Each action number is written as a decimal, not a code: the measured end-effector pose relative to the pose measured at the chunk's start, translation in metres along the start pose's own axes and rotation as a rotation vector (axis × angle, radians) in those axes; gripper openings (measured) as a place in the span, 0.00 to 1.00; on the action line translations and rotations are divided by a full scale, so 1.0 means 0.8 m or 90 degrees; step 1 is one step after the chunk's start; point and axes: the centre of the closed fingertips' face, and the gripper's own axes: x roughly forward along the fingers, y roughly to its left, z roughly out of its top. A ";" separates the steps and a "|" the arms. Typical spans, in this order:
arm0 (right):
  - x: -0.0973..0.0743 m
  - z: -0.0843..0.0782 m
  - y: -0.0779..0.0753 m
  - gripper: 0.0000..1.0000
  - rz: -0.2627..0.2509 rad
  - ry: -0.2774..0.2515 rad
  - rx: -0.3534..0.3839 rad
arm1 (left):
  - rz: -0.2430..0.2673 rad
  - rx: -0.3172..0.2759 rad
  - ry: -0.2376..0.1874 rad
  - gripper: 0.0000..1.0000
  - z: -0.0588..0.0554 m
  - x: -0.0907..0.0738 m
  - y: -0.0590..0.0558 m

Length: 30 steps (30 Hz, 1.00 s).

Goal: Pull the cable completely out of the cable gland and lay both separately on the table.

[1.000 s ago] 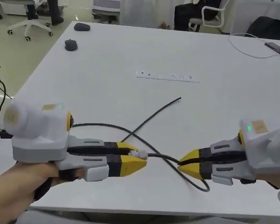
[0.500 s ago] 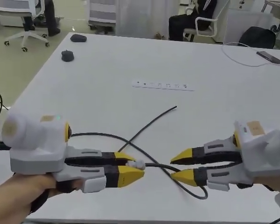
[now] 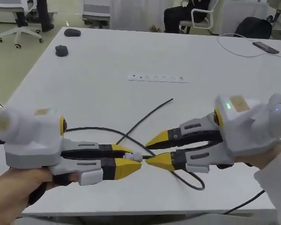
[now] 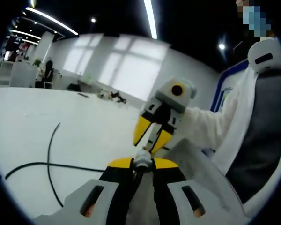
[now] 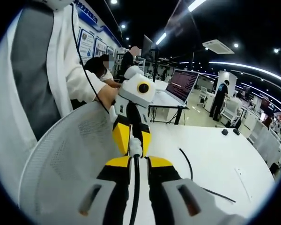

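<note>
Down on the white table (image 3: 107,61), the 2 grippers meet nose to nose at the near edge. We see the left gripper (image 3: 135,158) clenched on the small white cable gland (image 3: 137,155), which sits right at the tips of its yellow jaws, raised just off the tabletop. In the left gripper view the gland (image 4: 143,158) shows pinched between the 2 yellow tips, with the other gripper facing it head on.

The right gripper (image 3: 150,151) is released: its jaws stand apart, 1 above and 1 below the black cable (image 3: 145,117) where it leaves the gland. In the right gripper view the cable (image 5: 136,187) runs straight down the gap between the jaws to the gland; we cannot tell whether either jaw touches it.

From the gland the cable passes under the right gripper, loops near the table's front edge and turns back, crossing itself; 1 stretch runs away to a free end in the middle of the table, another curves off behind the left gripper. So the cable is in the gland, not out of it.

Farther back lie a white power strip (image 3: 154,78) and 2 dark mice (image 3: 61,50)
</note>
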 end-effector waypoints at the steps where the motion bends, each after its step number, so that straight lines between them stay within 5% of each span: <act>1: 0.001 0.000 0.001 0.10 0.002 -0.002 0.000 | -0.001 0.001 0.001 0.16 0.000 0.000 0.000; 26: 0.004 -0.010 0.003 0.03 -0.002 -0.028 0.040 | 0.009 0.023 -0.003 0.16 0.004 0.000 0.000; 30: 0.001 -0.020 0.000 0.02 -0.008 -0.013 0.038 | 0.018 0.028 -0.001 0.16 0.005 -0.001 0.003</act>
